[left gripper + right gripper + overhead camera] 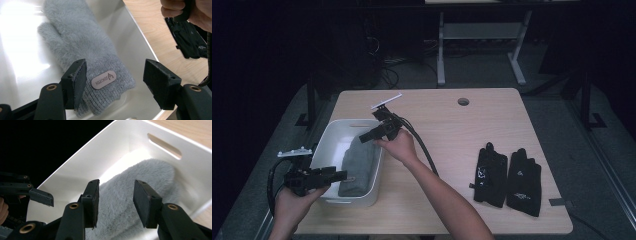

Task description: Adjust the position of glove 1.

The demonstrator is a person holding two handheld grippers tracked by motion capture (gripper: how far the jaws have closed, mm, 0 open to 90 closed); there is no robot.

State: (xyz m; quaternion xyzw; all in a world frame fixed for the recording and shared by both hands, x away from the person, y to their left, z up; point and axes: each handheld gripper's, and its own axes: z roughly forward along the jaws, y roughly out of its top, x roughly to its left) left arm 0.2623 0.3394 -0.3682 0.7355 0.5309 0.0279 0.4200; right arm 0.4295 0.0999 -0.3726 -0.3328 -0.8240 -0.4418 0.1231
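Two tongs are under my hands, and both stand released; nearest me, the left tongs (343, 175) hover at the near end of the white bin (326, 145), jaws spread wide and empty over the knitted cuff of the grey mitten (82, 50), with nothing pressed between the pads; the mitten's small tan label (103, 79) sits between the two jaws in the left gripper view; the mitten lies flat inside the bin, along its right wall, cuff toward me and fuzzy tip away; farther in, the right tongs (364, 136) hang over that far tip, jaws apart and clear of the fleece (147, 177), gripping nothing; off to the right, well apart from the bin, a pair of black gloves (508, 176) lies side by side on the wooden counter (447, 125).
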